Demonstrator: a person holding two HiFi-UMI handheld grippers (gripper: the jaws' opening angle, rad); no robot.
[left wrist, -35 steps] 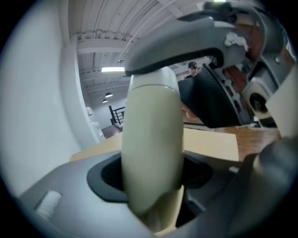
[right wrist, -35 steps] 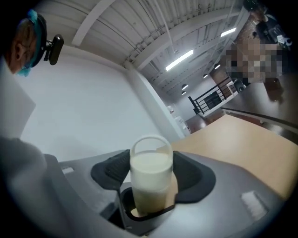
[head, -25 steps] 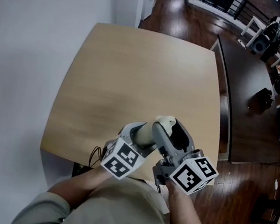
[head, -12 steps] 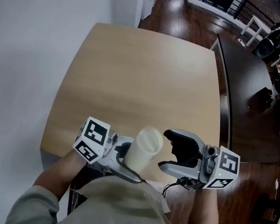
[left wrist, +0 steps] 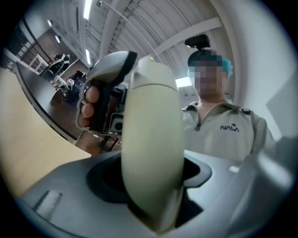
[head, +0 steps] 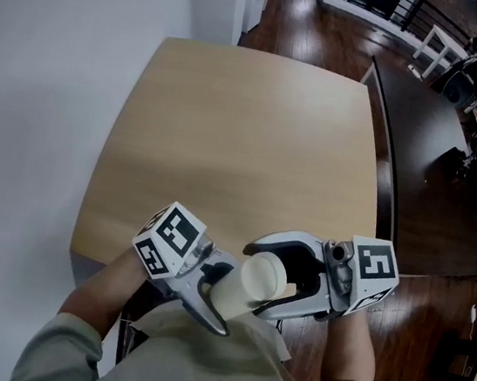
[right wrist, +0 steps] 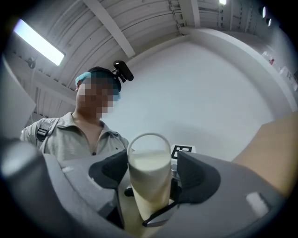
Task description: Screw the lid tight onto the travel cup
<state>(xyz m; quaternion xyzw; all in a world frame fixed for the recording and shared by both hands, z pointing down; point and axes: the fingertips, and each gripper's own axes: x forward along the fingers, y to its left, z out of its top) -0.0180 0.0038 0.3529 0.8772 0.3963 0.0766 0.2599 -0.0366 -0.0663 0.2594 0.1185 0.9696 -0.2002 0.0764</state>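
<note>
I see the cream-coloured plastic travel cup (head: 247,288) held in the air at the lower middle of the head view. It is just off the near edge of the pale wooden worktop (head: 245,142) and above the person's grey-green shirt (head: 214,362). It lies roughly level and is clear of the worktop.

The left claw (left wrist: 153,190) is clamped on the cup's body. In the left gripper view the grey jaws hug the pale cylinder on both sides, and the cup runs away from the camera towards the other gripper. Its black-and-white marker cube (head: 170,237) sits at the lower left of the head view.

The right claw (right wrist: 150,179) comes in from the lower right and faces the left one. Its jaws have just been opening and now stand wide, with the cup's far end between the dark pads. In the right gripper view a thin gap shows beside the right-hand pad, so I read it as not gripping. That end shows a pale ring-like rim — I cannot tell whether this is the lid.

At the upper left of the left gripper view, fingers (left wrist: 88,96) wrap the right gripper's handle. A dark rectangular table (head: 418,166) stands just right of the worktop on a dark wooden floor (head: 314,29).
</note>
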